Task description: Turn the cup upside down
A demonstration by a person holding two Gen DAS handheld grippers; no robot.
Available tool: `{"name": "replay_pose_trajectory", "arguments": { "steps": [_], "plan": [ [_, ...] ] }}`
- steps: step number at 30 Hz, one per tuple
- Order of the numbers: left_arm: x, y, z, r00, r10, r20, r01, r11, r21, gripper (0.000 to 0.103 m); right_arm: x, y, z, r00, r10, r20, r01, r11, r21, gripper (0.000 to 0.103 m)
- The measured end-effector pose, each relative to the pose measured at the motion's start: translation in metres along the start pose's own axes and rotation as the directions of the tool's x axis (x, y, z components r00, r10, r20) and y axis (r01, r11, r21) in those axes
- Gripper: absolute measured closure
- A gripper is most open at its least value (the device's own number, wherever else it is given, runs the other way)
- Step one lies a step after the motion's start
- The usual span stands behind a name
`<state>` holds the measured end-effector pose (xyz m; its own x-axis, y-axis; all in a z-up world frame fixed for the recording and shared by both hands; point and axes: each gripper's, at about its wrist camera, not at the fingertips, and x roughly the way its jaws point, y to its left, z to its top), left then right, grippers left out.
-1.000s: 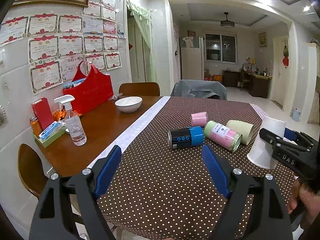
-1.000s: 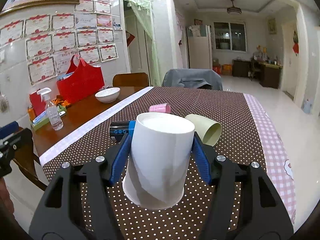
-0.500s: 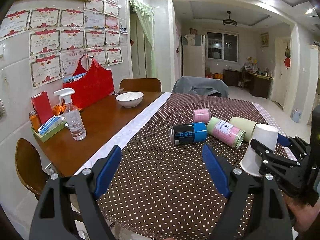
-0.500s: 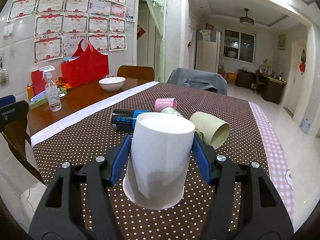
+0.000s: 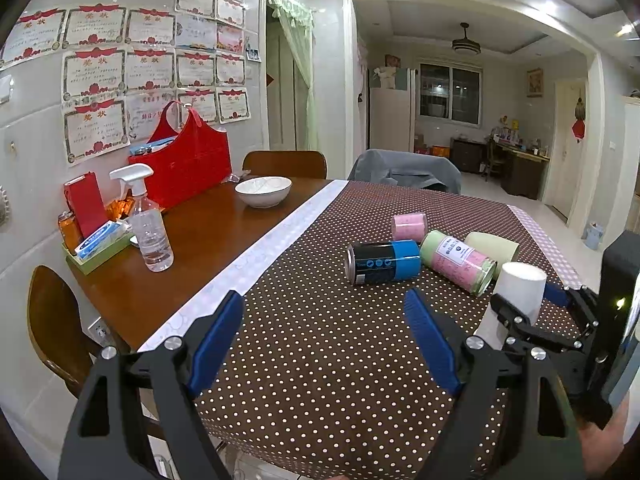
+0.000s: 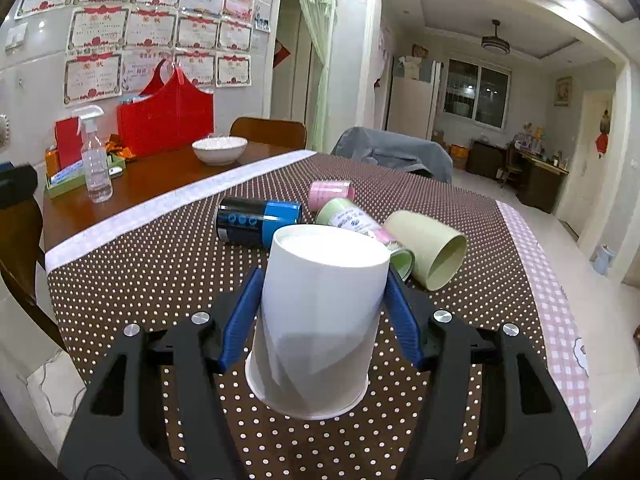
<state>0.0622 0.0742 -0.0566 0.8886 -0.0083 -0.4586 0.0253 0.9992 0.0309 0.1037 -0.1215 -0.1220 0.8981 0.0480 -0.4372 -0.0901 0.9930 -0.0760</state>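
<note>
White paper cup (image 6: 320, 316): upside down, closed base up, wide rim down on the dotted cloth, slightly tilted; it sits at the near right part of the bench, just in front of the lying containers.
Right gripper (image 6: 320, 312): jaws clenched on the white paper cup, one blue pad on each side of its wall, about mid-height.
Right gripper from the left wrist view (image 5: 532, 312): black frame low at the right edge, the cup (image 5: 516, 296) between its fingers.
Left gripper (image 5: 324, 344): jaws released and wide apart, holding nothing, hovering over the bare dotted cloth at the near edge, well apart from the cup.
Bench (image 5: 208, 240): wooden top, its right part covered by a brown polka-dot tablecloth (image 5: 320, 320) with a white border strip.
Black-and-blue can (image 6: 256, 220): lying on its side behind the cup.
Green-and-pink can (image 5: 460, 260): lying on its side, touching the blue end of the black-and-blue can.
Pale green cup (image 6: 428, 252): on its side, mouth toward the camera, right of the white cup.
Pink cup (image 6: 330, 194): on its side, farthest back.
White bowl (image 5: 263, 191): on bare wood, far left.
Spray bottle (image 5: 150, 224): upright near the wall.
Red bag (image 5: 184, 164): against the wall behind the spray bottle.
</note>
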Motion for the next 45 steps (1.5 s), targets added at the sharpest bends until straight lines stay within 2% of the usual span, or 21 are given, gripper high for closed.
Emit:
{"name": "replay_pose_trajectory", "arguments": {
  "steps": [9, 12, 14, 19, 29, 31, 34, 45],
  "plan": [
    [0.002, -0.003, -0.002, 1.000, -0.002, -0.006, 0.002, 1.000, 0.008, 0.022, 0.013, 0.000, -0.020, 0.997, -0.010, -0.070, 0.011, 1.000, 0.014, 0.041],
    [0.001, -0.006, -0.002, 1.000, -0.004, -0.006, 0.004, 1.000, 0.016, 0.022, 0.010, -0.003, -0.025, 0.997, 0.003, -0.079, 0.000, 0.999, 0.040, 0.022],
    [0.000, -0.007, -0.002, 1.000, -0.005, -0.004, 0.005, 1.000, 0.020, 0.022, 0.006, -0.005, -0.027, 0.997, 0.017, -0.081, -0.012, 0.998, 0.059, 0.020],
    [-0.004, -0.012, -0.001, 1.000, -0.008, 0.001, 0.008, 0.999, 0.032, 0.022, -0.007, -0.012, -0.026, 0.994, 0.062, -0.086, -0.052, 0.992, 0.115, 0.006],
    [-0.018, -0.031, 0.004, 1.000, 0.000, 0.015, -0.001, 0.998, 0.067, 0.021, -0.042, -0.037, 0.005, 0.994, 0.087, -0.066, -0.069, 0.968, 0.240, 0.006],
    [-0.021, -0.037, 0.004, 1.000, 0.003, 0.017, -0.004, 0.997, 0.081, 0.015, -0.050, -0.044, 0.011, 0.994, 0.093, -0.056, -0.075, 0.960, 0.268, 0.006],
    [-0.028, -0.046, 0.004, 1.000, -0.009, 0.029, 0.006, 0.996, 0.093, 0.014, -0.065, -0.052, 0.016, 0.995, 0.091, -0.036, -0.076, 0.953, 0.295, 0.006],
    [-0.061, -0.062, 0.013, 0.997, -0.022, 0.078, 0.012, 0.993, 0.121, 0.010, -0.123, -0.079, 0.022, 1.000, 0.000, 0.023, -0.007, 0.943, 0.333, 0.006]
  ]
}}
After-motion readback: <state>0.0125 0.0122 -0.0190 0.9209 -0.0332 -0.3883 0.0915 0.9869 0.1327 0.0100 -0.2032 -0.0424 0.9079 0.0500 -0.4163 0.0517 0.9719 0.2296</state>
